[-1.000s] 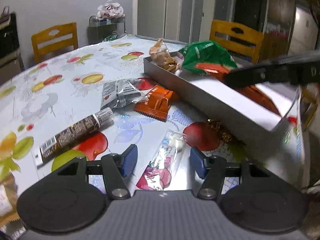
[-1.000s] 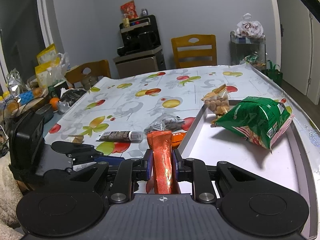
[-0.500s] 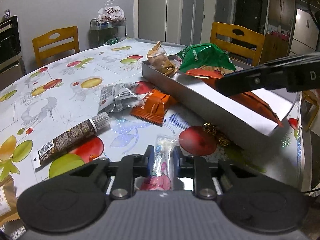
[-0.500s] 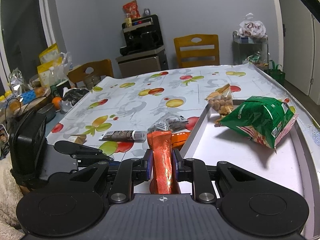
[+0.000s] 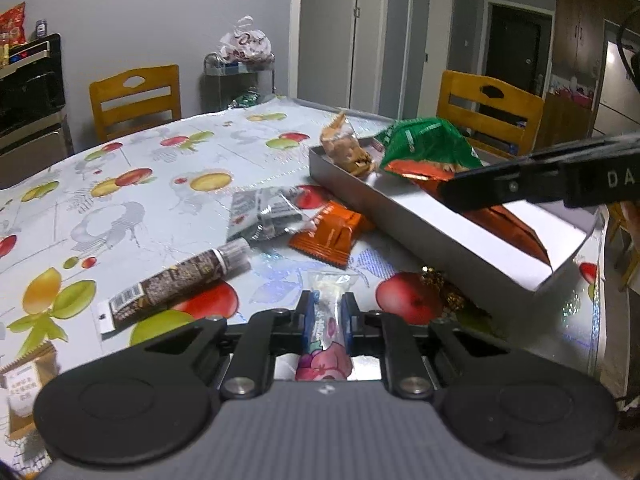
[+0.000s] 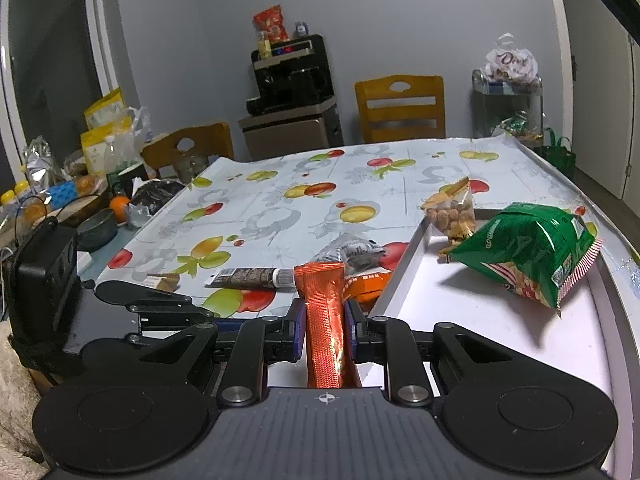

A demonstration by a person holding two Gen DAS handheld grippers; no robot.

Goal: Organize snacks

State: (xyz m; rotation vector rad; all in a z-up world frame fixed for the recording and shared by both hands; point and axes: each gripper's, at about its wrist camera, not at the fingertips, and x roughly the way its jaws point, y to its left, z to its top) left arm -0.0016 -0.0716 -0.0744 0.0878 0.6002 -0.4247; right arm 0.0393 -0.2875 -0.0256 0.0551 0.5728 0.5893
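Note:
My left gripper [image 5: 326, 316] is shut on a clear candy packet [image 5: 325, 320] with pink print, low over the tablecloth. My right gripper [image 6: 324, 322] is shut on a long orange foil packet [image 6: 323, 320], held over the near left edge of the grey tray [image 6: 404, 276]; that packet also shows in the left wrist view [image 5: 500, 220] above the tray [image 5: 360, 196]. The tray holds a green snack bag [image 6: 528, 248] and a clear bag of nuts [image 6: 452, 212]. On the table lie a brown tube packet [image 5: 180, 280], a silver packet [image 5: 260, 216] and a small orange packet [image 5: 328, 236].
A fruit-print cloth [image 5: 120, 200] covers the table. Gold-wrapped candy [image 5: 444, 288] lies by the tray's near wall. A small beige box [image 5: 24, 392] sits at the left edge. Wooden chairs [image 5: 136, 96] stand around the table. Bowls and food clutter [image 6: 80, 208] fill the far left.
My left gripper closed on the clear candy packet and lifted a little. My right gripper kept its hold on the orange foil packet and barely moved.

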